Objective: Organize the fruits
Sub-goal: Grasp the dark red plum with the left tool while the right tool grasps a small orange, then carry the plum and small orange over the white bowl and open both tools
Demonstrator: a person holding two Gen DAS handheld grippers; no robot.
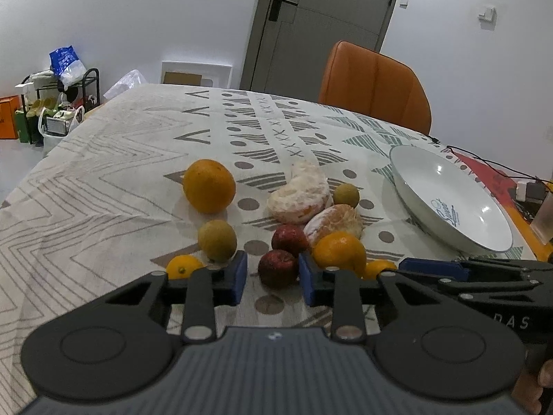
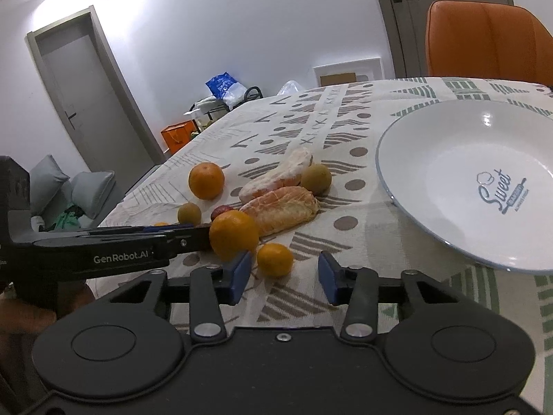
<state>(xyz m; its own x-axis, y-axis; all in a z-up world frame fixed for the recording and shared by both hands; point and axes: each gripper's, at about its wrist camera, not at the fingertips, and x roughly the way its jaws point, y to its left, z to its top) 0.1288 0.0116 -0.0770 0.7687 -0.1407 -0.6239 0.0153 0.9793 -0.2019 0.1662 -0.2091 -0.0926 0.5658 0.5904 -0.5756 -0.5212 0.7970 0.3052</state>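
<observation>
Fruit lies loose on the patterned tablecloth: a big orange [image 1: 209,185], peeled citrus pieces [image 1: 300,195], greenish round fruits [image 1: 217,240], two dark red fruits [image 1: 289,238] and small oranges [image 1: 339,252]. My left gripper [image 1: 273,275] is open, its blue pads on either side of the nearer red fruit [image 1: 278,268], apart from it. My right gripper [image 2: 283,276] is open just in front of a small orange [image 2: 275,260], which sits toward its left pad. A white plate [image 2: 446,159] with "Sweet" print stands empty at the right; it also shows in the left wrist view [image 1: 449,197].
An orange chair [image 1: 375,84] stands at the table's far side. Cables and a small box [image 1: 528,190] lie beyond the plate. The left gripper's body [image 2: 103,245] crosses the left of the right wrist view. A cluttered rack [image 1: 52,103] stands on the floor, left.
</observation>
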